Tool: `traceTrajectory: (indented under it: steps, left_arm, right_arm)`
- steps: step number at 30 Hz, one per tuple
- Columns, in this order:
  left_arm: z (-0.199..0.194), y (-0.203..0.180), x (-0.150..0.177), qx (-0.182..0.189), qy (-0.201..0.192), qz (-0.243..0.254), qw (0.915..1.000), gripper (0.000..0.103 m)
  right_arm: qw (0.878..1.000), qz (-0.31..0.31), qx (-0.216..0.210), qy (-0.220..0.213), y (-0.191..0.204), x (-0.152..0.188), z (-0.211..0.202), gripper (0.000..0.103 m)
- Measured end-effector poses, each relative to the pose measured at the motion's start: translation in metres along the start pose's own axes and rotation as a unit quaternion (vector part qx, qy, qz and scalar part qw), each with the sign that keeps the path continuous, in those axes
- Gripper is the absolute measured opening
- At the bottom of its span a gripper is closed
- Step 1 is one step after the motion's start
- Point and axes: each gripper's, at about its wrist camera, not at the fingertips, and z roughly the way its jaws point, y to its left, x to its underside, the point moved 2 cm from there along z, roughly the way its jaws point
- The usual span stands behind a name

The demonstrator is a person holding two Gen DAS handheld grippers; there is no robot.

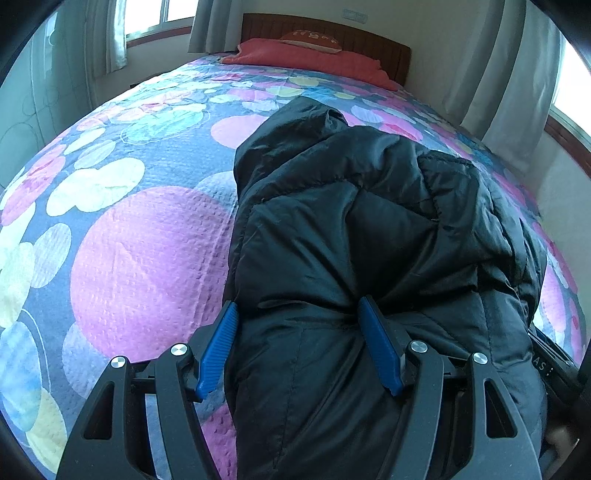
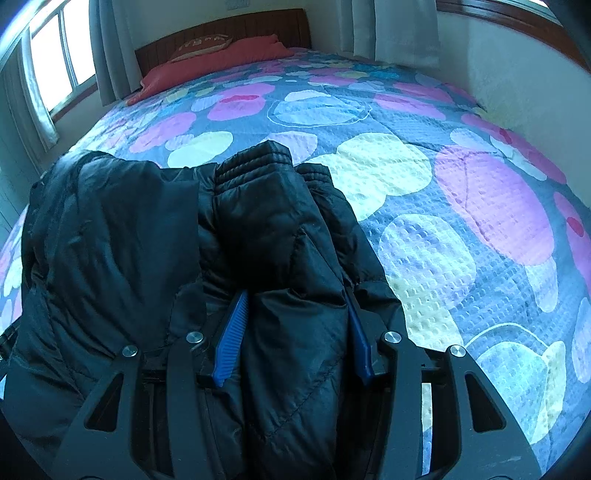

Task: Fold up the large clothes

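- Left wrist view: the black puffy jacket (image 1: pixel 369 229) is seen lying bunched up on the bed (image 1: pixel 147 251), near the foot end, with its far part reaching toward the pillows.
- A thick fold of the jacket is held between the blue fingers (image 1: pixel 218 350) of the left tool (image 1: pixel 299 347). The jaws are kept wide apart because the padded cloth between them is so fat; the pads look pressed against it on both sides.
- Right wrist view: the same jacket (image 2: pixel 155 236) is seen from its other side, and a ribbed cuff or hem (image 2: pixel 255 162) is shown at its far edge.
- A second fat fold is gripped by the right tool (image 2: pixel 295 332), with its blue fingers (image 2: pixel 232 336) about half spread and cloth filling the gap.
- Both sides are held at once, most likely so that the big jacket can be lifted evenly and laid over itself without sliding.
- The slippery, puffy cloth may slip out if it is pulled fast, so a slow move is called for.
- Around the jacket, the bedspread with big pink, yellow and blue circles is seen, and it is flat.
- Farther off, a red blanket (image 1: pixel 310 59), a pillow (image 1: pixel 314 38), a wooden headboard (image 2: pixel 221 27) and curtains (image 1: pixel 495 85) by the windows are seen.
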Motion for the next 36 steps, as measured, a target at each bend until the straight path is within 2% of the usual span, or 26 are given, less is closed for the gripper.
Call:
traceTrajectory:
  steps: [5,7,11,14,21,25,30,32,34,36]
  left_arm:
    - [-0.006,0.007,-0.003,0.014,0.006,-0.02,0.9997,0.069]
    - [-0.008,0.015,-0.003,0.027,0.013,-0.045,0.9985,0.071]
    - [-0.011,0.032,-0.003,0.057,0.029,-0.103,0.9927,0.071]
    - [-0.014,0.039,-0.002,0.065,0.033,-0.125,0.9895,0.071]
    - [-0.022,0.06,0.002,0.078,0.012,-0.197,0.9773,0.071]
    - [-0.025,0.082,0.009,0.081,-0.007,-0.261,0.9619,0.071]
    - [-0.005,0.103,0.015,0.112,0.027,-0.334,0.9354,0.071]
    - [0.002,0.106,0.015,0.129,0.038,-0.349,0.9277,0.072]
    - [0.007,0.107,0.016,0.14,0.043,-0.359,0.9215,0.076]
    - [0.01,0.109,0.018,0.153,0.045,-0.368,0.9162,0.078]
  right_arm:
    - [1.0,0.007,-0.012,-0.002,-0.004,-0.002,-0.006,0.053]
    - [1.0,0.011,-0.017,-0.002,-0.006,-0.003,-0.009,0.056]
    - [1.0,0.011,-0.026,-0.004,-0.01,-0.004,-0.016,0.062]
    - [0.999,0.016,-0.031,-0.005,-0.014,-0.003,-0.021,0.065]
    - [0.996,0.06,-0.06,-0.021,-0.032,-0.012,-0.037,0.068]
    - [0.992,0.094,-0.079,-0.027,-0.046,-0.024,-0.038,0.076]
    - [0.981,0.144,-0.128,0.005,-0.058,-0.036,-0.015,0.08]
    - [0.974,0.164,-0.15,0.029,-0.062,-0.041,0.0,0.08]
    - [0.972,0.172,-0.156,0.045,-0.065,-0.043,0.01,0.08]
    - [0.971,0.173,-0.157,0.05,-0.068,-0.042,0.017,0.084]
